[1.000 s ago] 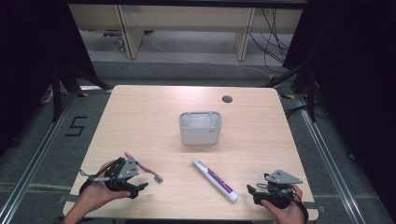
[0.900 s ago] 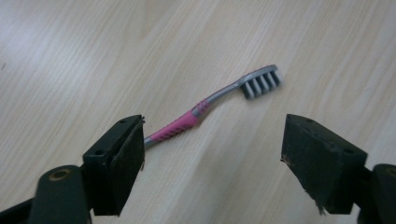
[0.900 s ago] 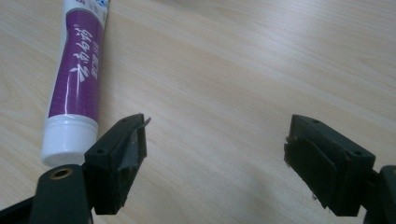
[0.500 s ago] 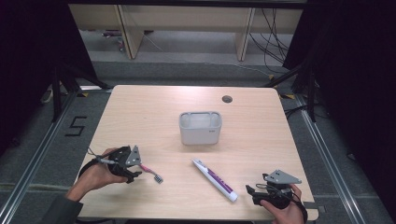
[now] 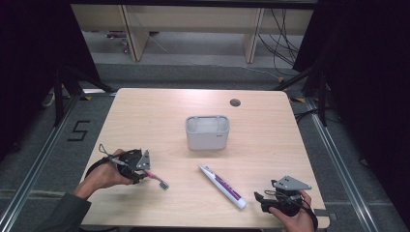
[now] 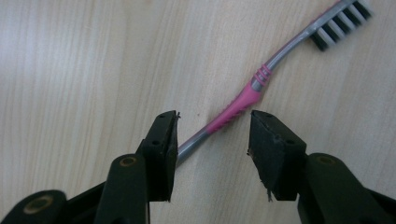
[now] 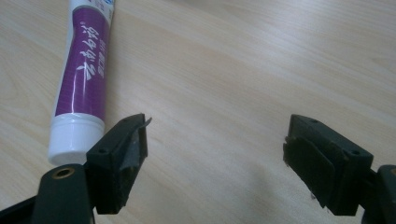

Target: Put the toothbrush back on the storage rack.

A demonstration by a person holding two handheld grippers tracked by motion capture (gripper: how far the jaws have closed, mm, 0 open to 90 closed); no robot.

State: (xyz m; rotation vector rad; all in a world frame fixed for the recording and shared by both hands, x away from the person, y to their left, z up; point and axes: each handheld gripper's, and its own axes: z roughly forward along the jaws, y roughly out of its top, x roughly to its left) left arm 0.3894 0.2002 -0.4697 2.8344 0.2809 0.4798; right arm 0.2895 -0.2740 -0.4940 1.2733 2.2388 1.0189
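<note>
At lower left, your left gripper (image 5: 137, 167) has just been closing, its fingers (image 6: 161, 140) half-narrowed around the toothbrush (image 6: 243, 99) lying on the tabletop (image 5: 159, 116), not yet pressing. At lower right, your right gripper (image 5: 263, 199) is gaping wide beside the toothpaste tube (image 7: 86, 70).

My tabletop (image 5: 145, 111) is pale wood grain with a small round cable hole (image 5: 235, 102) near its far edge. Around it lies grey carpet floor (image 5: 43, 164), with a "5" mark (image 5: 78, 131) taped to my left. Black curtains (image 5: 29, 58) hang on both sides, and light wooden furniture (image 5: 193, 24) with loose cables (image 5: 283, 34) stands beyond.
</note>
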